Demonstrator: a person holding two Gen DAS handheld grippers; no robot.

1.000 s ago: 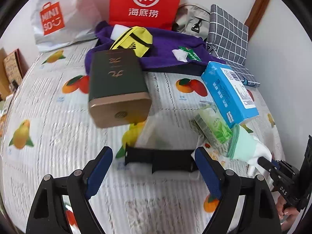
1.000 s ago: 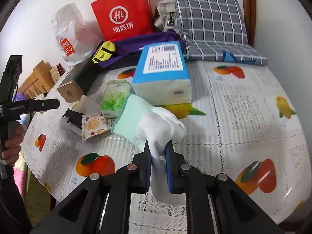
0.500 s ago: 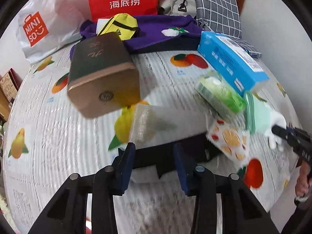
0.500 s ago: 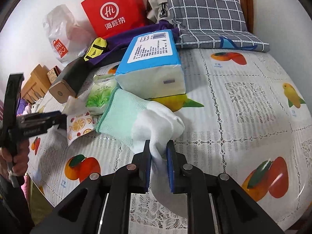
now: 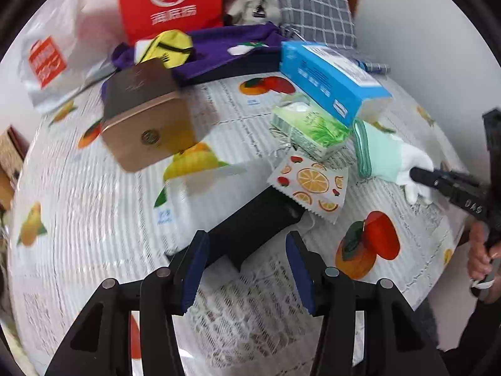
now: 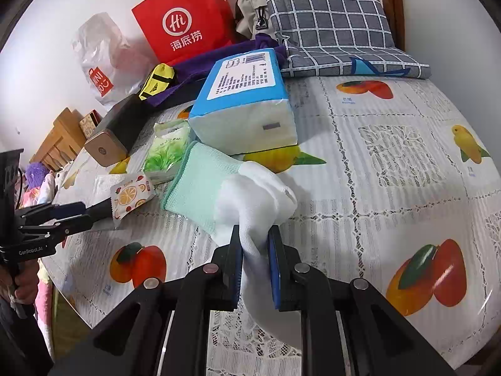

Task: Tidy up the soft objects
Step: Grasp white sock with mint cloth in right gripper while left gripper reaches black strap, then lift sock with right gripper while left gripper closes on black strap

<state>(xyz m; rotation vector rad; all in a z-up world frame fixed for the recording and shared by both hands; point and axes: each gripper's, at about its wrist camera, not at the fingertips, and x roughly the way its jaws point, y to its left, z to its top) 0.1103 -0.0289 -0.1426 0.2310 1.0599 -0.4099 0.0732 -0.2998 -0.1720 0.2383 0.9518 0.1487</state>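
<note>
Fruit-print cloth covers the tabletop (image 6: 391,163). Nearest, the right hand-held gripper (image 6: 255,263) is clenched on the white-and-green glove (image 6: 247,188). The left hand-held gripper (image 5: 245,269) is opening, its pads straddling a black strap (image 5: 250,228) without pressing it. Beyond lie a fruit-print sachet (image 5: 310,185), a green tissue pack (image 5: 313,131) and a blue tissue pack (image 6: 247,100).

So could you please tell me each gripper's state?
Left gripper: opening, black item between its fingers.
Right gripper: shut on glove.
</note>
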